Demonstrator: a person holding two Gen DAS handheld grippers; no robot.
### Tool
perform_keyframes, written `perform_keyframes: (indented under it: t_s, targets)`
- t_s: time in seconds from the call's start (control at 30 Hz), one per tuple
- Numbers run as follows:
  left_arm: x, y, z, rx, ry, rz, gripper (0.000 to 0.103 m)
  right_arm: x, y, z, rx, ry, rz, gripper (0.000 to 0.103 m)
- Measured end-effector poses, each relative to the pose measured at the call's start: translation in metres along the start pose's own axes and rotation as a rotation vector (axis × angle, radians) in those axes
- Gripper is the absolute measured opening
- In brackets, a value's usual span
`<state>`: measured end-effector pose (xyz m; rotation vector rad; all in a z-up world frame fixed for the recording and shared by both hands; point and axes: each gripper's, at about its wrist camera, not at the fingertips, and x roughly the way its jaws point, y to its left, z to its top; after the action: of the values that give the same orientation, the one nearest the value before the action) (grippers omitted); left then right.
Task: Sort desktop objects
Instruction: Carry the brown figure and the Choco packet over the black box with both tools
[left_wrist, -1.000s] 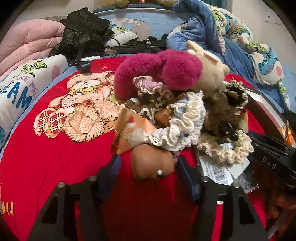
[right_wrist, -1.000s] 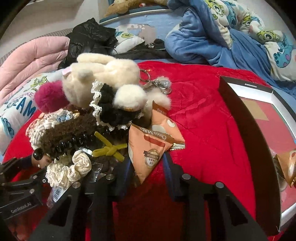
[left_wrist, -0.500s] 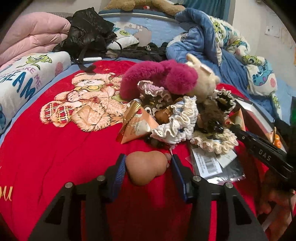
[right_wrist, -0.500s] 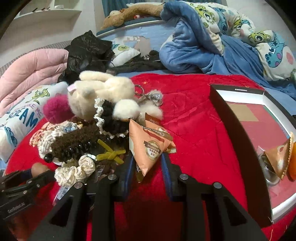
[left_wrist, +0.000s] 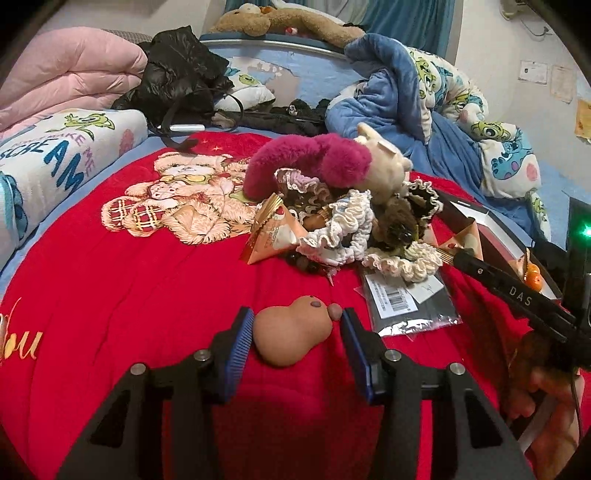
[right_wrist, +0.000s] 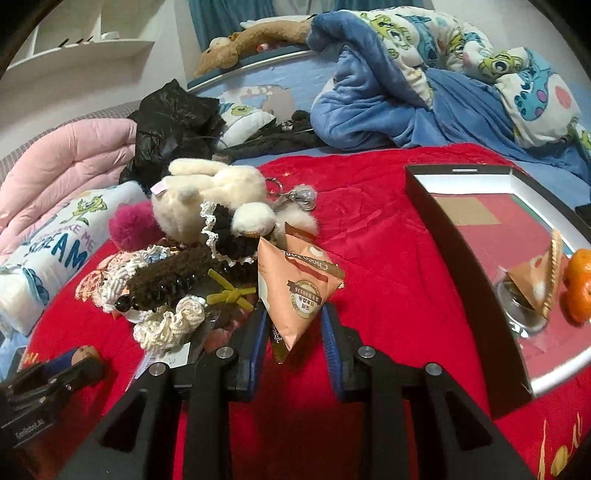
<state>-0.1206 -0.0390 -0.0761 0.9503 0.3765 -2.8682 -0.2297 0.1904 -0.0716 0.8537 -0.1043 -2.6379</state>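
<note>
Nearest, the left claw (left_wrist: 297, 334) grips a tan gourd-shaped squishy toy (left_wrist: 291, 334) between its blue pads, raised slightly over the red blanket (left_wrist: 147, 295), apparently to carry it clear of the pile. The right claw (right_wrist: 291, 325) pinches the lower corner of an orange triangular snack packet (right_wrist: 295, 284), its jaws narrowed onto it; holding by the corner looks meant to pull the packet free of its neighbours. Just beyond, the unsorted heap of scrunchies (right_wrist: 170, 321), a brown hair claw clip (right_wrist: 166, 280), a cream plush toy (right_wrist: 210, 192) and a magenta pom-pom (right_wrist: 131, 227) lies mid-bed. To the right sits an open black box (right_wrist: 461, 251), already holding a similar packet and an orange fruit (right_wrist: 578, 284), so it seems the snack destination. Farther off, rumpled bedding.
</note>
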Motion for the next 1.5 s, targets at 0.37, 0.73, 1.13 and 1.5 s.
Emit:
perform_keyframes:
  t_s: [0.37,0.73,1.13,1.5]
  targets:
    - [-0.025,-0.018,-0.01,0.093,-0.081,0.026,0.05,-0.036,-0.001,-0.016,0.032,-0.047,0.001,0.027]
    - [-0.042,-0.029,-0.019,0.159,-0.12,-0.067,0.05,-0.065,0.0,-0.043,0.047,-0.05,0.007,0.027]
    - [-0.046,-0.042,-0.025,0.223,-0.116,-0.082,0.05,-0.075,0.003,-0.051,0.04,-0.056,-0.015,0.027]
    - [-0.055,-0.076,-0.028,0.259,-0.116,-0.214,0.05,-0.091,-0.022,-0.044,0.116,-0.074,-0.021,0.027]
